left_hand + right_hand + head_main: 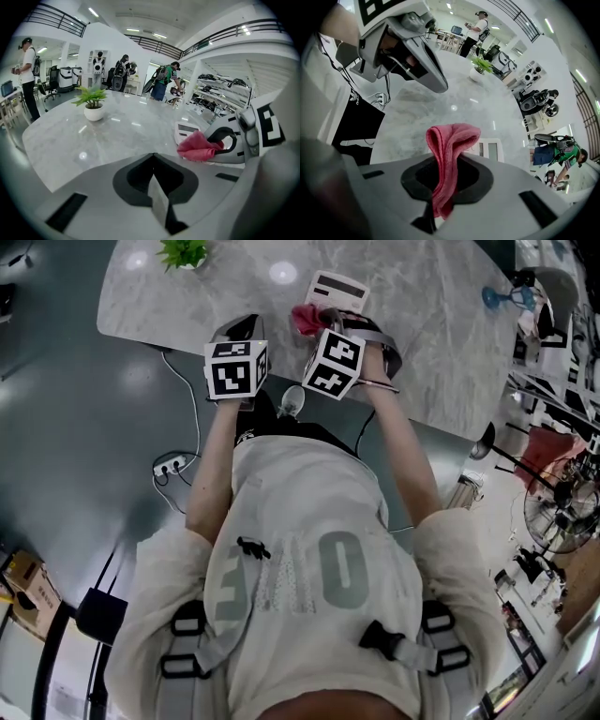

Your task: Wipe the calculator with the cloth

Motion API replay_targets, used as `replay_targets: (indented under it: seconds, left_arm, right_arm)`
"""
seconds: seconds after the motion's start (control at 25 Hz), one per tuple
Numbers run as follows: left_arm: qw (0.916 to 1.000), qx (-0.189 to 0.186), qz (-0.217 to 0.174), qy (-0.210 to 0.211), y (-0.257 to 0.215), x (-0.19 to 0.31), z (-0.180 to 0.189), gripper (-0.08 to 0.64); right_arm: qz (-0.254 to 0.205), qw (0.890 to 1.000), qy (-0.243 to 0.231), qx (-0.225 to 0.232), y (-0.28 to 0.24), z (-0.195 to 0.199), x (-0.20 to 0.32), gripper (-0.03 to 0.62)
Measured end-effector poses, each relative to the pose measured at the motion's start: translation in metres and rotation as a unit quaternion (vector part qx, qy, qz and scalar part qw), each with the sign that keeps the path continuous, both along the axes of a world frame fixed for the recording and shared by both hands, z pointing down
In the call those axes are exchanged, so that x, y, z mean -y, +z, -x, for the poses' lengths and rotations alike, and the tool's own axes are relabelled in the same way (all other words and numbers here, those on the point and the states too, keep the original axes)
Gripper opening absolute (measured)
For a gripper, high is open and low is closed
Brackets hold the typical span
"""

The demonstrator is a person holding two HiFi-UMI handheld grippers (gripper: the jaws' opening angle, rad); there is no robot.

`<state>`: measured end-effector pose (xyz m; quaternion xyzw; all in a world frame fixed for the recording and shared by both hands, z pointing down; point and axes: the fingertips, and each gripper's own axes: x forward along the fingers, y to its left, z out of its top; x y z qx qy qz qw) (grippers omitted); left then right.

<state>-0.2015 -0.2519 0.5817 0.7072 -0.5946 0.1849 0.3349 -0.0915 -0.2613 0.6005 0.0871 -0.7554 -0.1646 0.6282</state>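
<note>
Fingers of the right gripper (443, 201) are clamped on the pink cloth (452, 140), whose folded end is left protruding, presumably as a wiping pad. The white calculator (490, 150) is seen just beyond it on the marble table (422, 112). The left gripper (154, 187) is held closed and empty alongside.

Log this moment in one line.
right tool: shut on pink cloth | left tool: shut, empty | calculator: on table

The table (422, 324) top looks like grey marble, smooth and glossy. The cloth (451, 140) is pink woven fabric, soft and matt. The calculator (339, 289) is smooth white plastic. The left gripper (153, 159) and the right gripper (442, 164) have matt grey plastic shells.
</note>
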Motion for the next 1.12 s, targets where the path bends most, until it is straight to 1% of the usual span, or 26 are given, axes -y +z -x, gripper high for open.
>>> replay_targets:
  seconds: [0.52,0.96,1.12]
  left_arm:
    - [0.9999,-0.002,-0.013,-0.008,-0.008,0.001,0.000,0.020]
    - [0.9998,-0.001,-0.019,-0.011,-0.011,0.000,0.000,0.020]
    - [0.9996,0.005,-0.025,-0.011,-0.017,0.002,0.002,0.020]
  right_arm:
    - [0.018,1.000,-0.009,0.003,0.009,0.002,-0.038,0.055]
    - [0.027,1.000,-0.014,0.002,0.013,0.002,-0.046,0.055]
    - [0.032,0.999,-0.018,0.003,0.011,0.003,-0.046,0.055]
